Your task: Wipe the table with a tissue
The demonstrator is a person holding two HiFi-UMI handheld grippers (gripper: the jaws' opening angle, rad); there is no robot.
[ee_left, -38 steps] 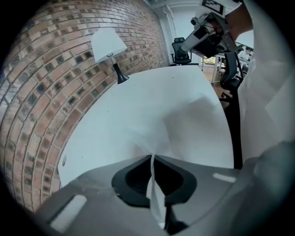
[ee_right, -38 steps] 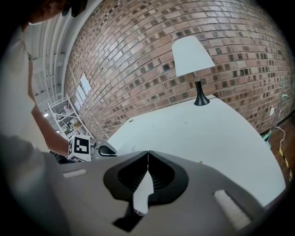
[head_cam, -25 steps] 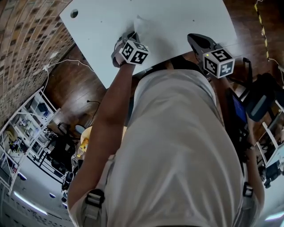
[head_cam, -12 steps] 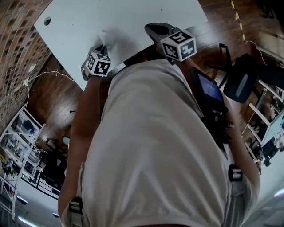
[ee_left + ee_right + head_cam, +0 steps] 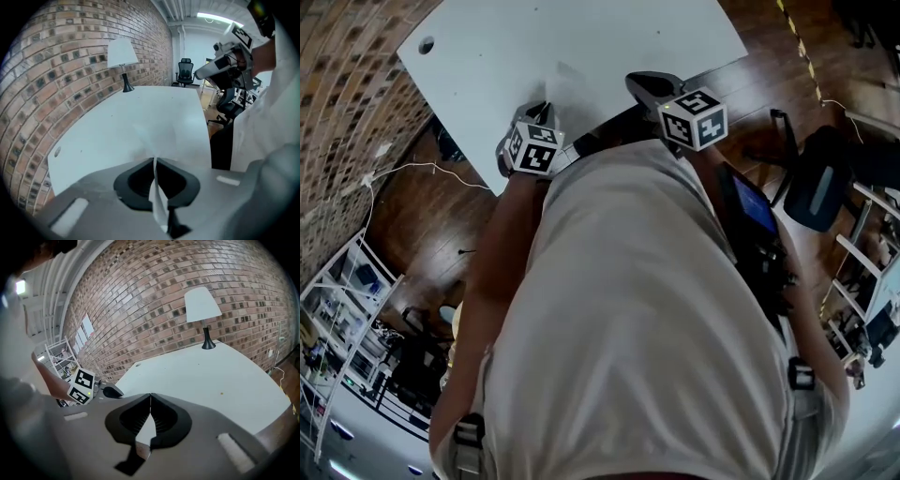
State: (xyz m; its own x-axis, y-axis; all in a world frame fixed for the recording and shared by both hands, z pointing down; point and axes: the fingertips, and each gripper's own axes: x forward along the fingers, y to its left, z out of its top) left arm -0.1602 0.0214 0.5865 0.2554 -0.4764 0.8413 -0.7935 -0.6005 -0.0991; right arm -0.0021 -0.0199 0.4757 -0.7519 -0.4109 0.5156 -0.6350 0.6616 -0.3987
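White tissue (image 5: 157,140) in left gripper (image 5: 154,161)

Left hand-held gripper (image 5: 154,161) and right hand-held gripper (image 5: 150,397) have jaws together.

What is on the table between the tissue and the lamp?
Nothing. In the left gripper view the white table is bare from the tissue to the lamp at its far end.

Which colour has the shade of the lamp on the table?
White lampshade; it shows best in the right gripper view.
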